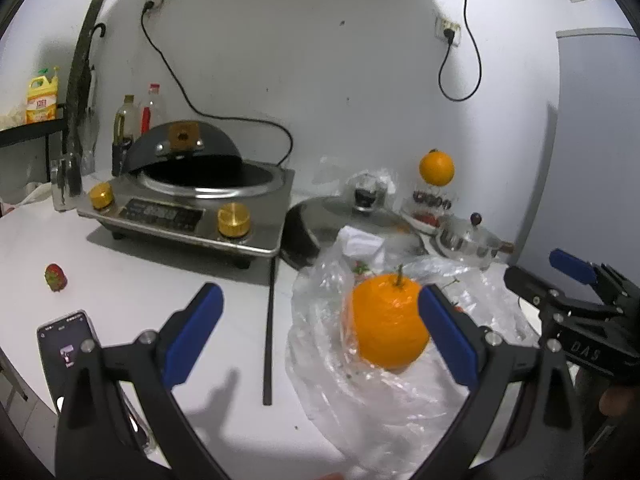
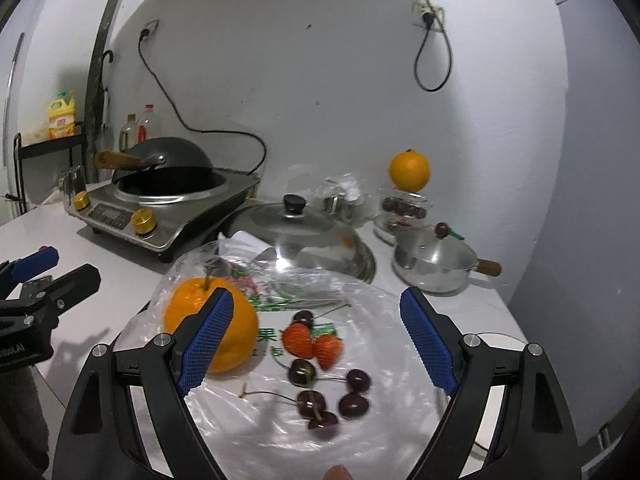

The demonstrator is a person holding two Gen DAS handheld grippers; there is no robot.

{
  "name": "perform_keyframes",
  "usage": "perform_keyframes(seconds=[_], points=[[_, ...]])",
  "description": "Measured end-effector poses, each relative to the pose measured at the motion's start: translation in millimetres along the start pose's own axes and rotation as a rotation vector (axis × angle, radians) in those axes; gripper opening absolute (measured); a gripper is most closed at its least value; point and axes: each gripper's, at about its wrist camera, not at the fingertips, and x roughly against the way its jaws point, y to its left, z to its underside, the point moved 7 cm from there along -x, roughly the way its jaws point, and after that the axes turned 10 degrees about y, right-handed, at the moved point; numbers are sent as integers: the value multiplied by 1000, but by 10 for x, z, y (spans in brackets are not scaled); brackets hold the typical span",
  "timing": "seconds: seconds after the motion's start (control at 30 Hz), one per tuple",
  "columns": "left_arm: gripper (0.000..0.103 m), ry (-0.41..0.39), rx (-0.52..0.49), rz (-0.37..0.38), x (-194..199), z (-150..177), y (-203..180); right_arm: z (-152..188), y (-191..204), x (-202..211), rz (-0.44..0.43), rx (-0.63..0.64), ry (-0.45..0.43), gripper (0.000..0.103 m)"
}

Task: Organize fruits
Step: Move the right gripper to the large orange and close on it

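Note:
An orange [image 1: 386, 320] [image 2: 212, 324] lies on a clear plastic bag [image 1: 400, 396] [image 2: 280, 432] on the white counter. In the right wrist view two strawberries [image 2: 312, 342] and several dark cherries [image 2: 332, 396] lie on the bag between the fingers. My left gripper [image 1: 320, 336] is open, its right pad beside the orange. My right gripper [image 2: 316, 338] is open above the strawberries, and it shows in the left wrist view [image 1: 576, 280]. A second orange [image 1: 437, 168] [image 2: 409, 171] sits on a glass container of cherries at the back. A lone strawberry [image 1: 56, 277] lies far left.
An induction cooker with a wok [image 1: 192, 200] [image 2: 160, 200] stands at the back left. A large steel lid [image 2: 304, 236], a small lidded pot [image 2: 436, 260], a phone [image 1: 68, 344] and a dark strip [image 1: 269, 328] are on the counter. Bottles [image 1: 136, 116] stand behind.

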Motion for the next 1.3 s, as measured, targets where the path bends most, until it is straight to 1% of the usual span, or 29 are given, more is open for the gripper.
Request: perform_keyframes(seconds=[0.43,0.53,0.63,0.73,0.97,1.03,1.1,1.2,1.3], points=[[99,36,34,-21,-252,18,322,-60,498,-431,-104,43,69,88],[99,52,27,-20,-322,26,371,-76,582,-546,-158,26,100,88],[99,56,14,-30,-360,19,411,-88,632,-637,-176,14,108,88],[99,62,22,-31,-390,16,466,-60,715,-735,-199,19,137,88],[99,79,59,-9,-463,56,568,8,794,-966,-182,27,179,88],[99,103,69,1,-524,82,588,23,811,-1027,-209,11,196,88],[99,109,67,1,-538,93,591,36,813,-1057,-214,-4,200,88],[99,103,73,2,-530,113,590,53,824,-1088,-207,6,201,91],[99,125,101,6,-591,154,631,66,839,-1132,-209,13,213,93]])
